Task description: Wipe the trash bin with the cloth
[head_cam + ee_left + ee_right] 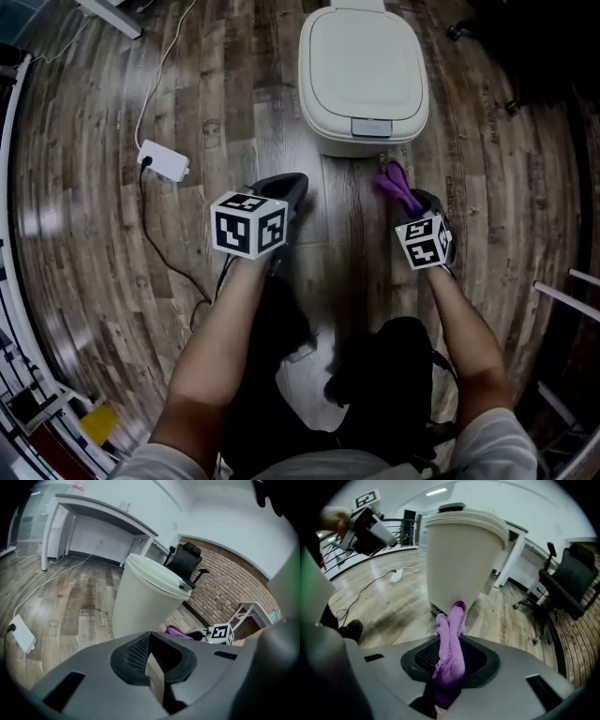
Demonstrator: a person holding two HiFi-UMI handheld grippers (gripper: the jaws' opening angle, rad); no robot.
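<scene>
One cloth: clamped in right gripper, end pointed at trash bin, 12 o'clock, for wiping.
Left gripper: jaws together, empty, held aside.

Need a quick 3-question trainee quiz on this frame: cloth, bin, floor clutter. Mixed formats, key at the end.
1. Which gripper holds the purple cloth? A) left B) right C) neither
2. True or false: the trash bin has its lid shut.
3. Fill in: in the head view, the white power strip lies on the floor to the bin's ___.

Key: 1. B, the right gripper, jaws shut on it. 2. True. 3. left.
</scene>
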